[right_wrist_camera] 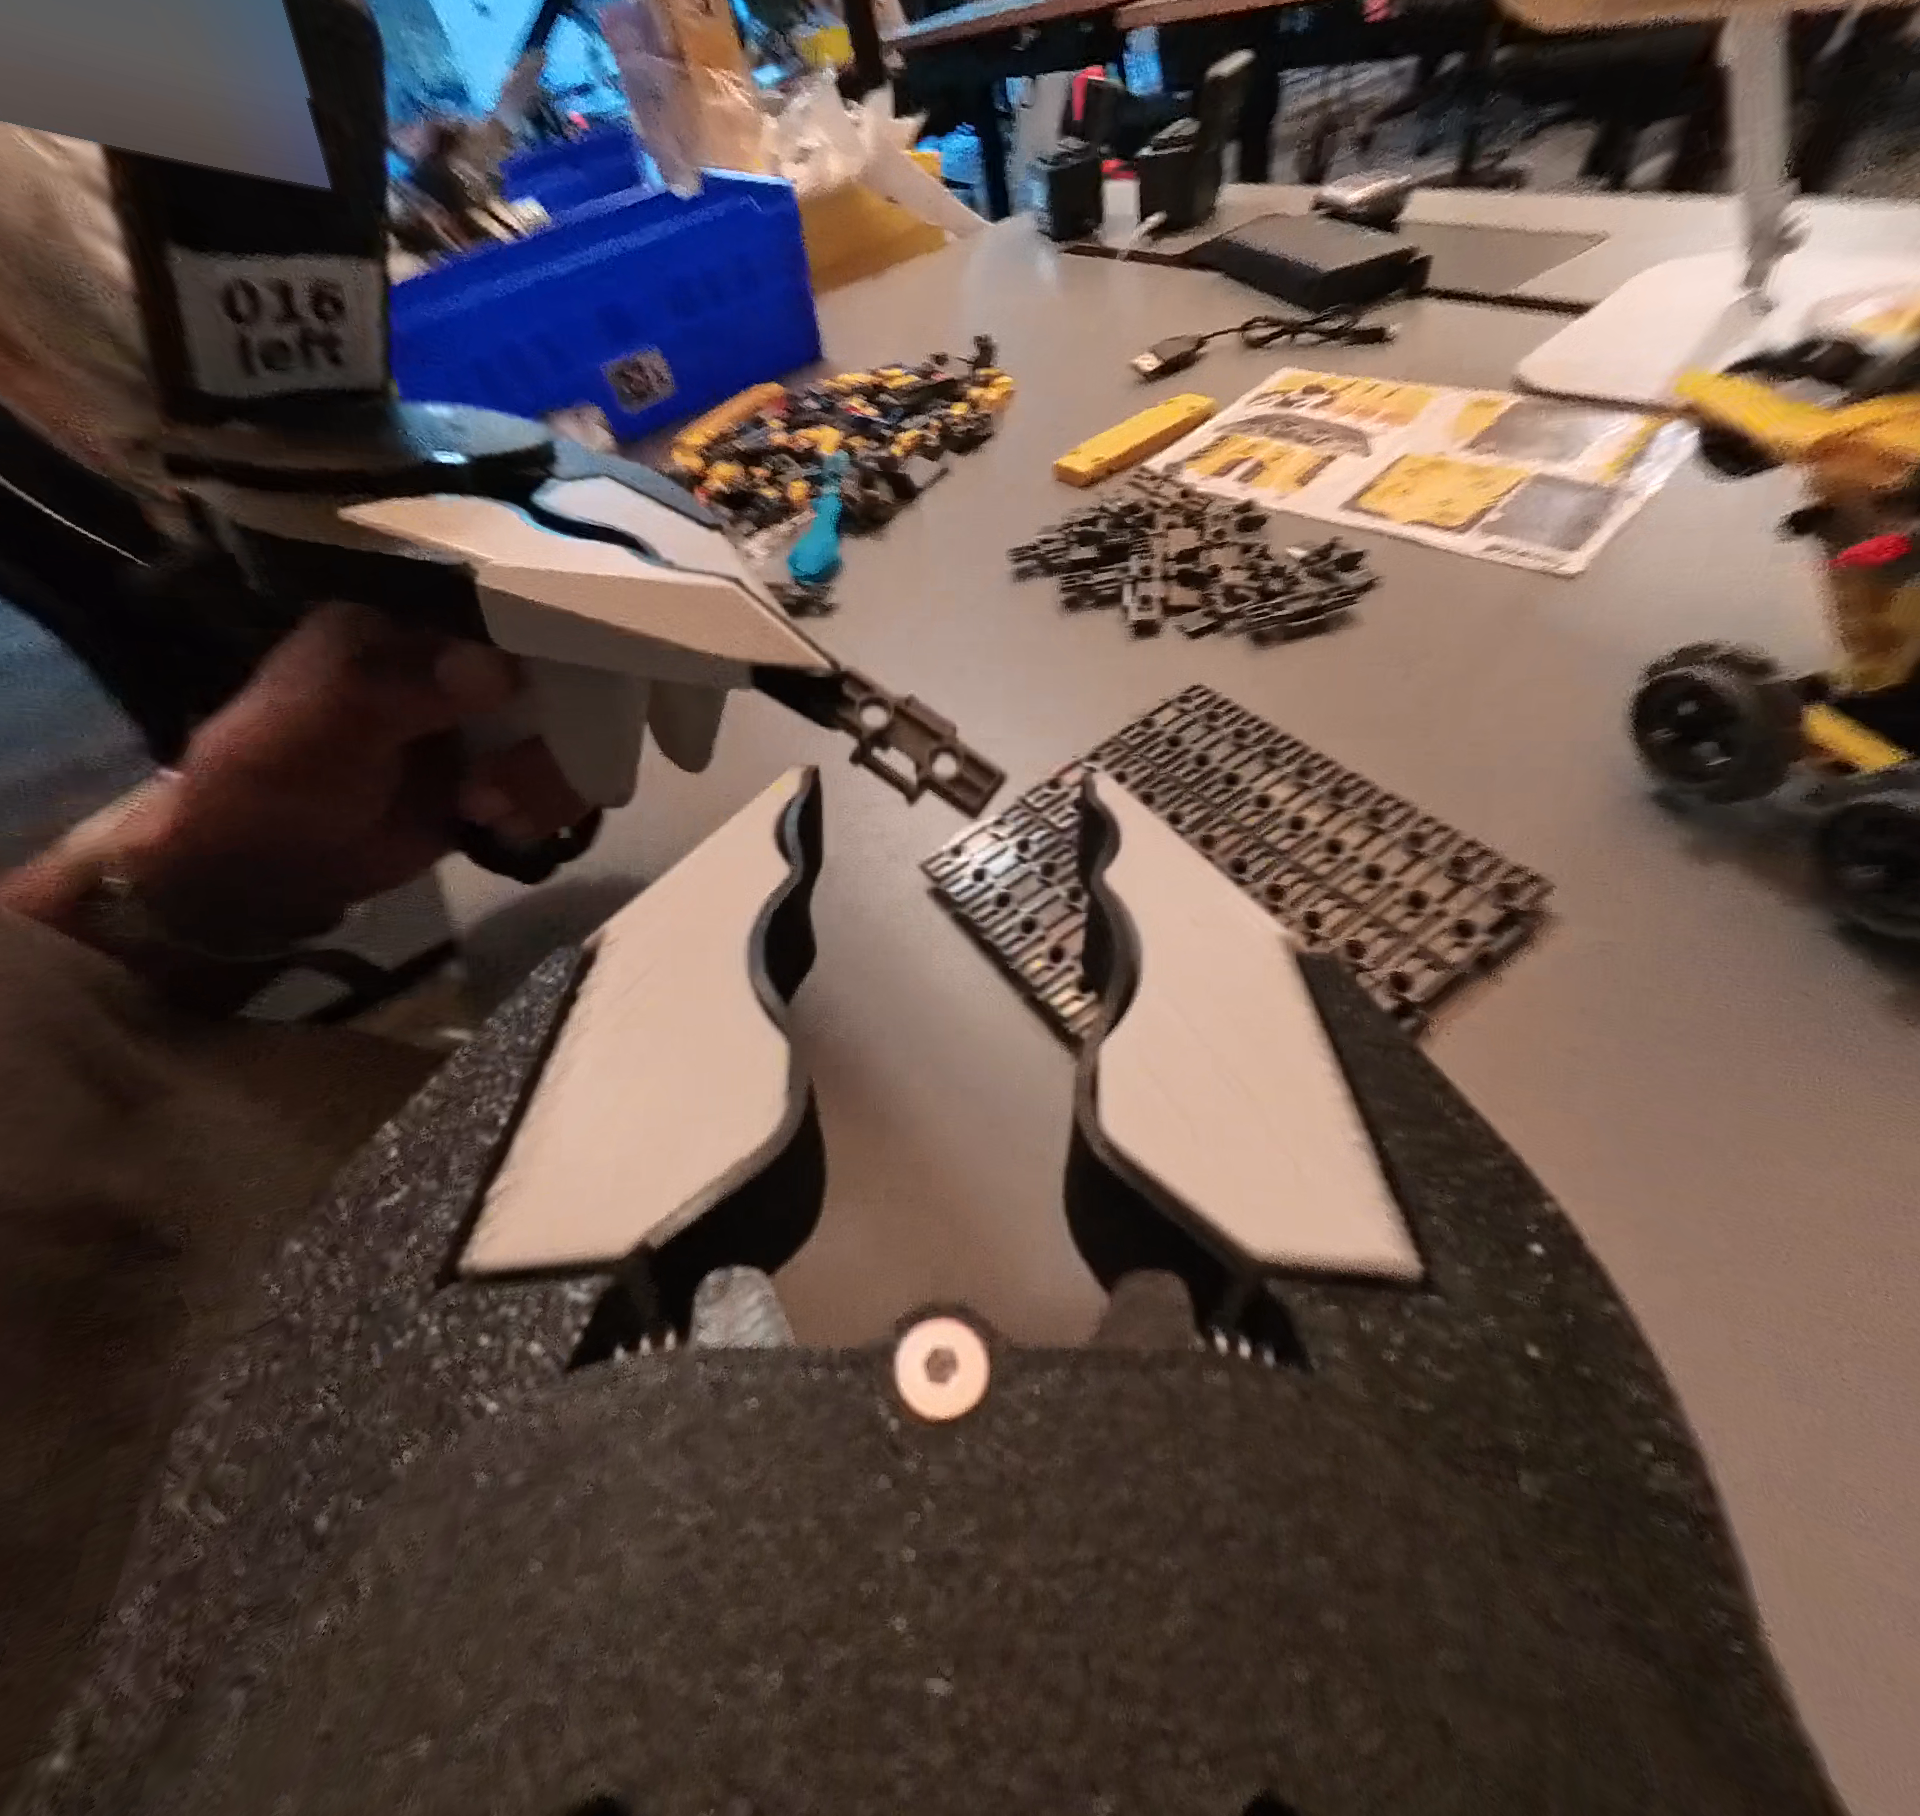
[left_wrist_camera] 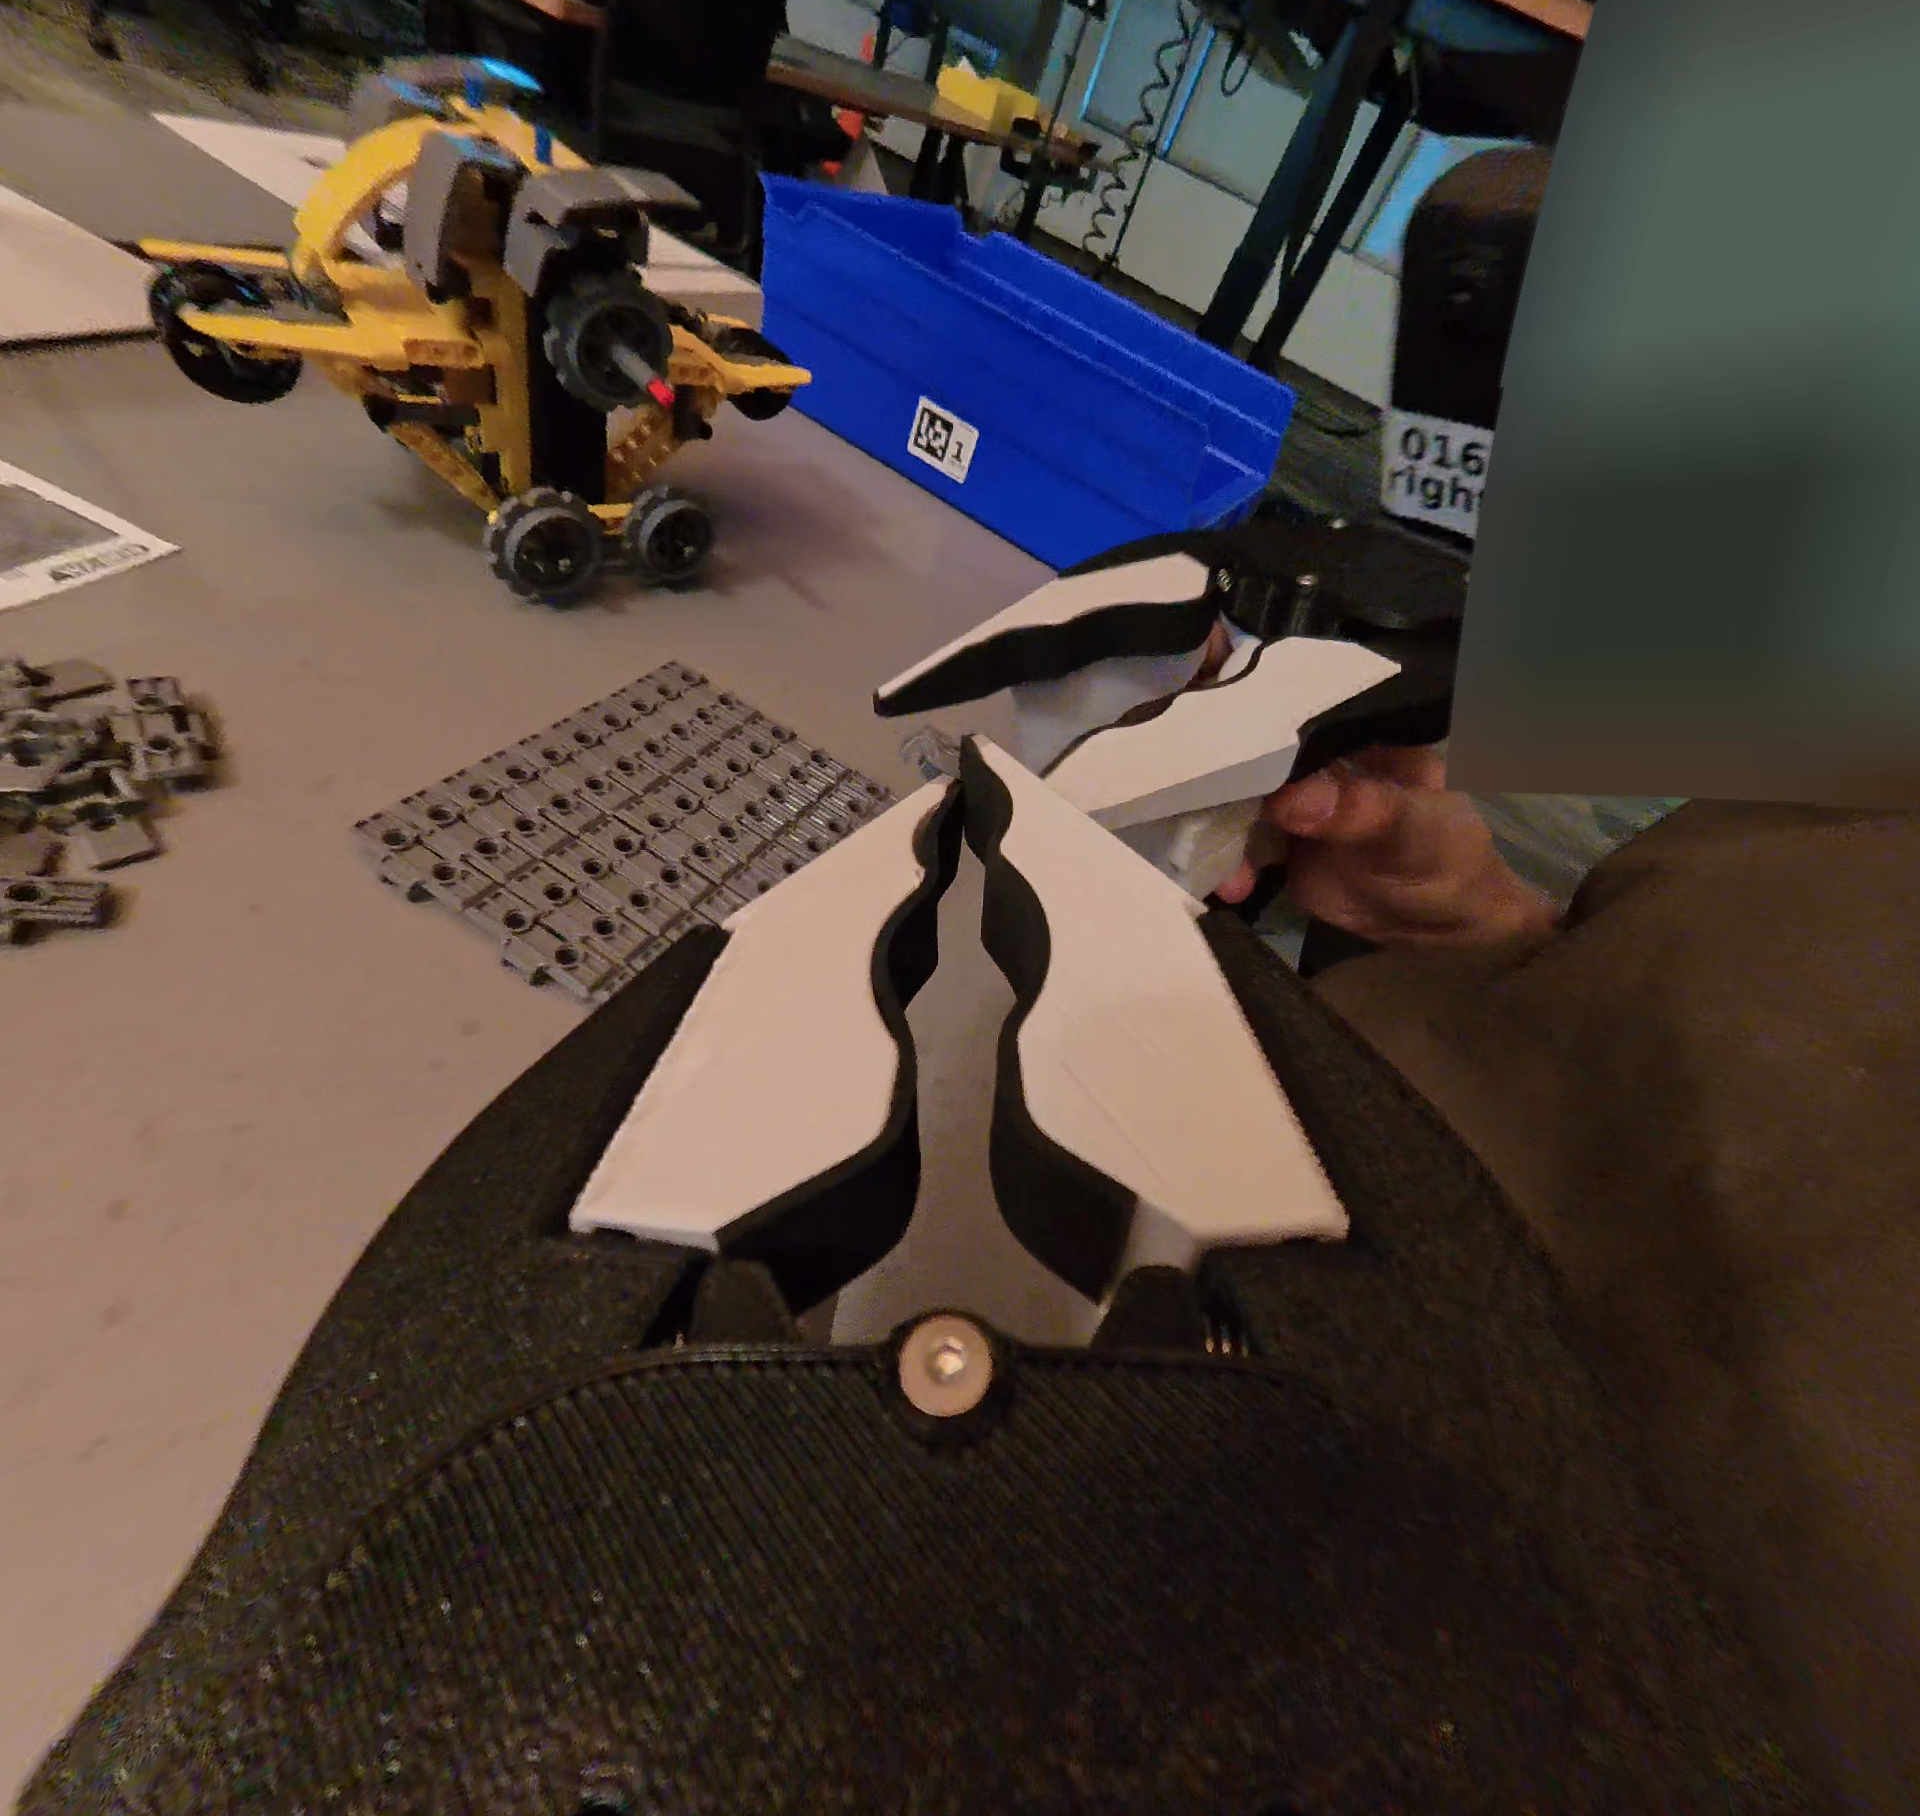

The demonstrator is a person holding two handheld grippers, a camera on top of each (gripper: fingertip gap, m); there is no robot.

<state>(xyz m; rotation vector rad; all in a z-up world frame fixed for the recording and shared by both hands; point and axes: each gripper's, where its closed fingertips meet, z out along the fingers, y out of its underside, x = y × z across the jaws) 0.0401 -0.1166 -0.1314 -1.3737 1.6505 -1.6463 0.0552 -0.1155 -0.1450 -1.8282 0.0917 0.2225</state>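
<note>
The left hand-held gripper [right_wrist_camera: 790, 670] pinches one dark grey link piece [right_wrist_camera: 904, 753] by its end, so it juts out over the desk [right_wrist_camera: 1299, 1195]. The right hand-held gripper [right_wrist_camera: 951, 805] hangs wide and empty above one grey mat of joined links [right_wrist_camera: 1299, 862]. One pile of loose links [right_wrist_camera: 1195, 561] and one yellow model [left_wrist_camera: 468, 312] sit behind.

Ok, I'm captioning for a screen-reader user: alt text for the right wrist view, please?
The left gripper, held in a hand, grips a dark grey link piece above a grey table. The right gripper, fingers open and empty, hangs over a flat mat of joined links, with loose parts and a blue bin behind.
</note>
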